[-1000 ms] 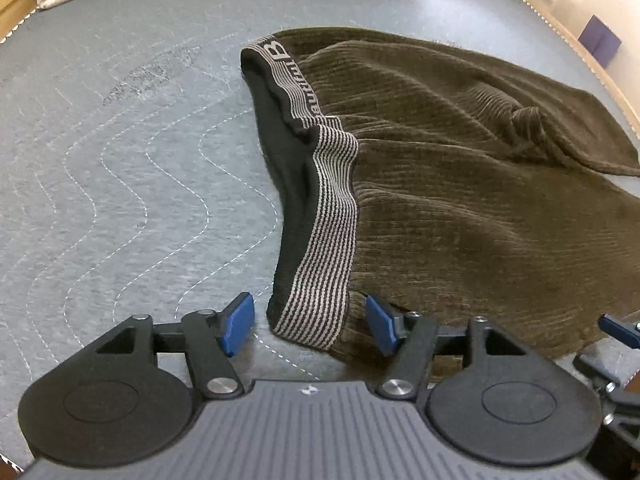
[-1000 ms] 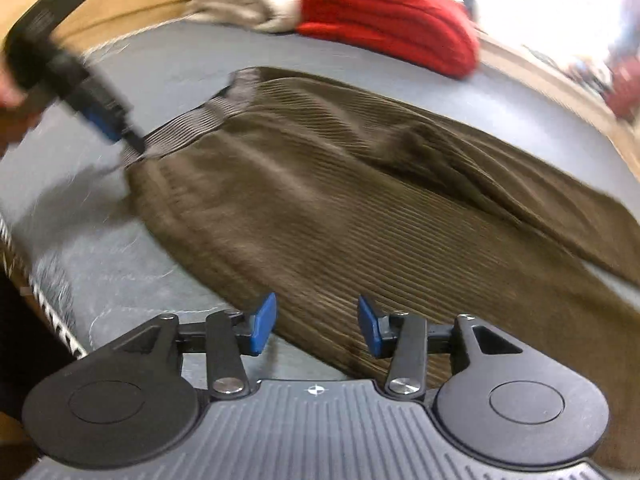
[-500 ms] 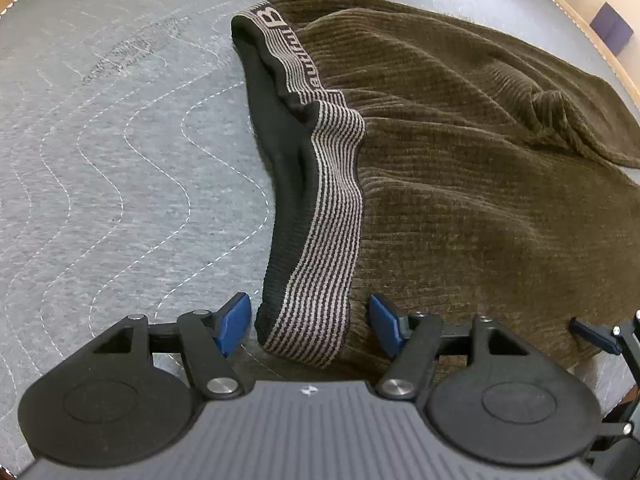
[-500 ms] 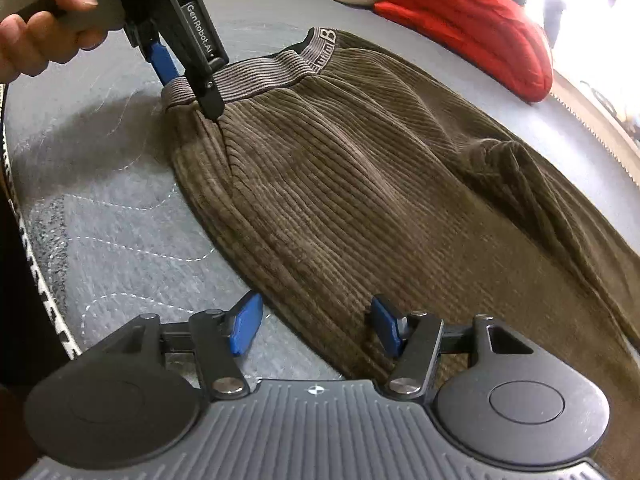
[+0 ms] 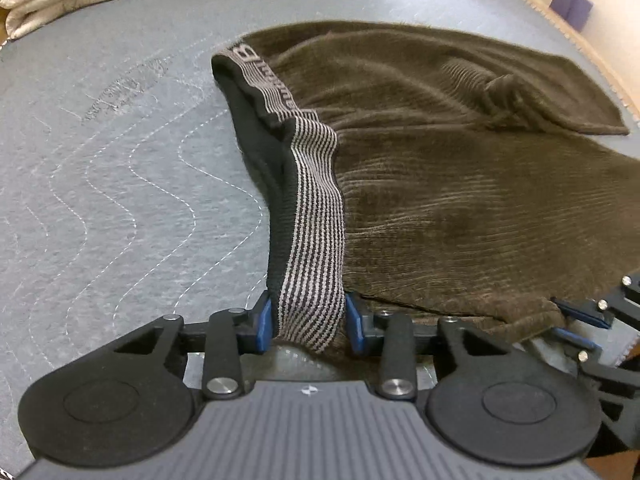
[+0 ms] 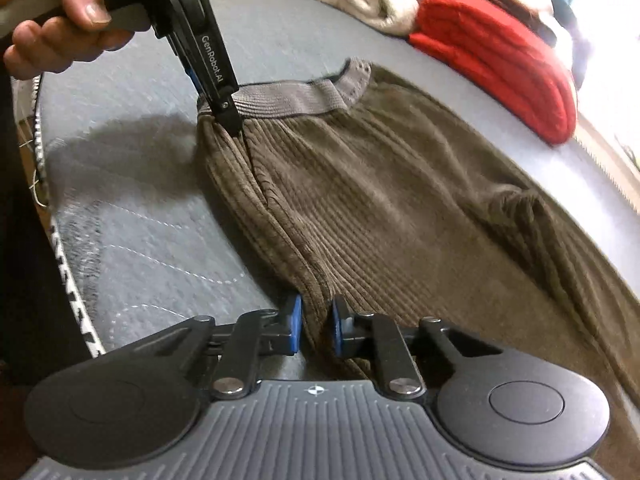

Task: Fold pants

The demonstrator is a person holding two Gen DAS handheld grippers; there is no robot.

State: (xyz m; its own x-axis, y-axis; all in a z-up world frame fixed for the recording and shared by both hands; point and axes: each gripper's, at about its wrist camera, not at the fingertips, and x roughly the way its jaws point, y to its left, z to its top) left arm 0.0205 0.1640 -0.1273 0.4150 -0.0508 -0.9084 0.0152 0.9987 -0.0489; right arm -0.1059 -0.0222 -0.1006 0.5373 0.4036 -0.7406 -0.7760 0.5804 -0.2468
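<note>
One pants [image 5: 460,184], two claws [image 5: 310,320].

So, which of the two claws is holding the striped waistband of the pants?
The left claw: its blue pads press the striped waistband. The right claw grips the plain brown corduroy side edge of the pants instead.

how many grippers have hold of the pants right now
2. The left gripper is clamped on the striped waistband; the right gripper pinches the near side edge of the brown pants.

Our left gripper [image 5: 308,322] and right gripper [image 6: 316,326], both angled downward, jaws just closed on cloth.
</note>
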